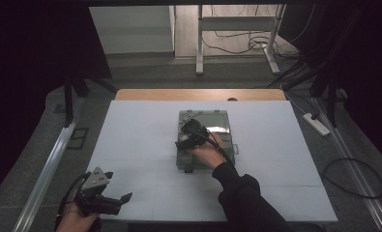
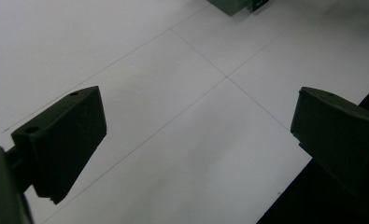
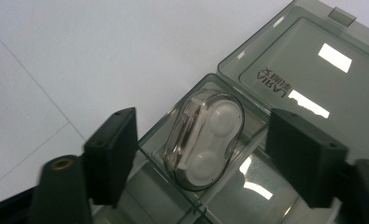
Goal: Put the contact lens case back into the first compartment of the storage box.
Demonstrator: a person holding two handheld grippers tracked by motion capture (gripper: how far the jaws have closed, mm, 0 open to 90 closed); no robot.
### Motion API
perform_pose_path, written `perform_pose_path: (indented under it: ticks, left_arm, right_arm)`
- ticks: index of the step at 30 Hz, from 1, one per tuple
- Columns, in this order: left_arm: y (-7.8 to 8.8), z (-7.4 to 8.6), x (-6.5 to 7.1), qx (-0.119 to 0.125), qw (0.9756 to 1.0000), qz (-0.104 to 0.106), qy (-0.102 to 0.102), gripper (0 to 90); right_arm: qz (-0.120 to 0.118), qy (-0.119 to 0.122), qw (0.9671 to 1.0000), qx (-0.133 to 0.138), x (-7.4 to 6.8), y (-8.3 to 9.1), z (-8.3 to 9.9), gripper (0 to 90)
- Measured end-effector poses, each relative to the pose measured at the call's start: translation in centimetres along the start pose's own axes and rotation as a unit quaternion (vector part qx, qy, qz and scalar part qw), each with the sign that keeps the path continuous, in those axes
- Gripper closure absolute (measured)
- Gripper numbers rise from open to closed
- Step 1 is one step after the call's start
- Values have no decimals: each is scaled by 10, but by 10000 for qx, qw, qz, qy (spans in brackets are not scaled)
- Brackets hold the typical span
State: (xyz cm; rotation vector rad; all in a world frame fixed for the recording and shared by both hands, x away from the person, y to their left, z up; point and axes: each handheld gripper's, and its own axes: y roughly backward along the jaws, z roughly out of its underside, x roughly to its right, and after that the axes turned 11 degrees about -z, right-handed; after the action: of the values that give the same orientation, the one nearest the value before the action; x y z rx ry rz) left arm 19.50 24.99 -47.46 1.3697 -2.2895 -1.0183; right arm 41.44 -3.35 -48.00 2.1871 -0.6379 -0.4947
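A smoky clear plastic box (image 1: 213, 121) lies open in the middle of the white board, its lid (image 3: 303, 74) folded back flat. In a corner compartment rests a clear lens case (image 3: 205, 135) with two white round cups. My right gripper (image 1: 187, 126) hovers over that compartment; in the right gripper view (image 3: 203, 144) its jaws stand apart on either side of the case without touching it. My left gripper (image 1: 119, 186) sits at the board's near left corner, jaws wide apart (image 2: 196, 126) over bare board. A corner of the box (image 2: 231, 5) shows far off.
The white board (image 1: 145, 130) covers a wooden table. Its near edge (image 2: 285, 196) runs right under the left gripper. A power strip (image 1: 316, 123) and cables lie on the floor to the right; a desk frame (image 1: 237, 43) stands behind.
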Motion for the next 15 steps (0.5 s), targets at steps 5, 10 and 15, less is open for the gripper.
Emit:
perform_pose_path:
  ticks: [5,10,15]
  left_arm:
    - [0,0,0,-1,10000,-1,1,35]
    - [0,0,0,1,10000,0,5,35]
    - [0,0,0,2,10000,1,7,35]
  right_arm:
    - [-173,74,9998,-37,0,3,0,164]
    - [-309,190,9993,-130,-2,6,1,78]
    - [-478,202,9986,-103,-3,12,2,41]
